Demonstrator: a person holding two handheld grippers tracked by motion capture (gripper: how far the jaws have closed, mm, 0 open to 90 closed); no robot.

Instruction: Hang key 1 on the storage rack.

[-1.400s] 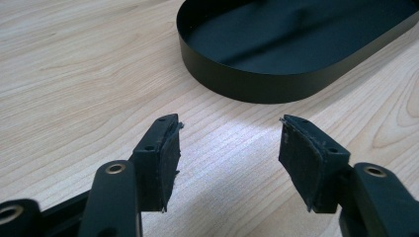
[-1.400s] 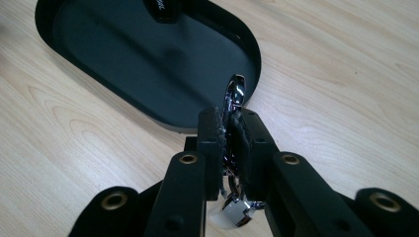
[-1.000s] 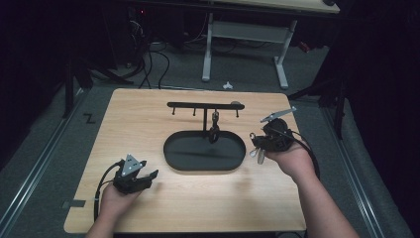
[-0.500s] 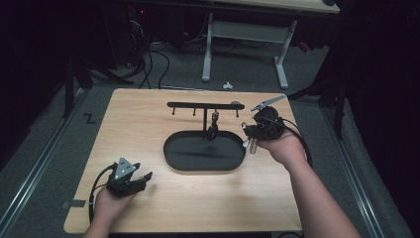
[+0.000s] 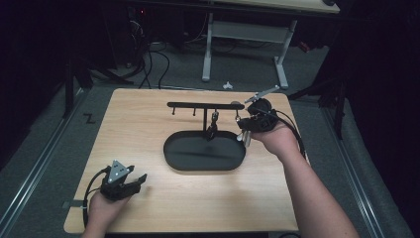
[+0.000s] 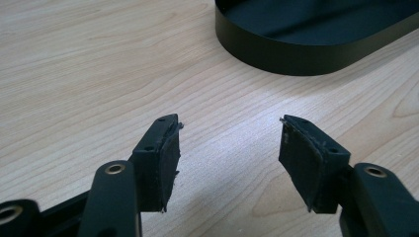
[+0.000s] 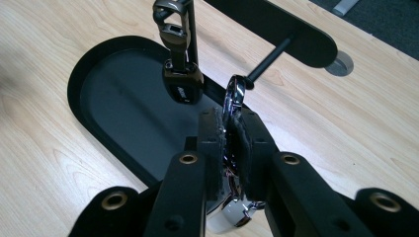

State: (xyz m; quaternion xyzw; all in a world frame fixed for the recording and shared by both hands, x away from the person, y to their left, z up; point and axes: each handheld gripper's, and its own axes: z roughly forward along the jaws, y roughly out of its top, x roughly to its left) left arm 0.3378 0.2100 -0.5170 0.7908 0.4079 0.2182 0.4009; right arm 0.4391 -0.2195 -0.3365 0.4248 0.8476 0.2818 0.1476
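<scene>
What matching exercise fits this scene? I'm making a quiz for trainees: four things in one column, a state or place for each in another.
Things:
1. left gripper
2. right gripper
3. key fob
4. black tray

States:
A. hangs from the rack
B. open, over bare wood
C. lies under the rack
D. shut on a metal ring

Pairs: 1-B, 2-D, 3-A, 4-C

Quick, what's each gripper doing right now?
Left gripper: open, empty, over the table.
Right gripper: closed on a shiny metal ring.
</scene>
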